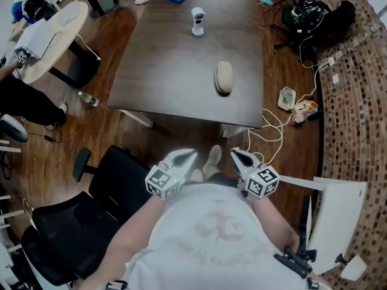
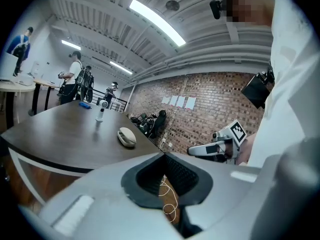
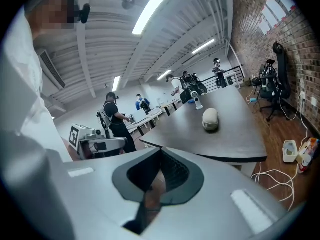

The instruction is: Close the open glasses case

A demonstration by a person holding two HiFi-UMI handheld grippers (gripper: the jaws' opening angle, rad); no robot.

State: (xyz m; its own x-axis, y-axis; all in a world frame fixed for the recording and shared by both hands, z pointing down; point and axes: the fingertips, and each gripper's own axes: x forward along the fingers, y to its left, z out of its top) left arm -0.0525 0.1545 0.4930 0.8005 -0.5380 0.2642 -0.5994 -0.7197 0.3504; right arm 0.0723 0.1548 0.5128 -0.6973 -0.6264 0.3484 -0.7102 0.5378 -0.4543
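Currently the left gripper point(image 1: 188, 155) and right gripper point(image 1: 237, 154) are held side by side against the person's torso, short of the table point(image 1: 175, 71) edge. Both sets of jaws are clenched together with nothing between them. The glasses case point(image 1: 224, 77) lies on the table top, well apart from both, ahead and slightly nearer the right gripper's line.

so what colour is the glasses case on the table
The glasses case is pale beige, almost cream; it shows best in the head view.
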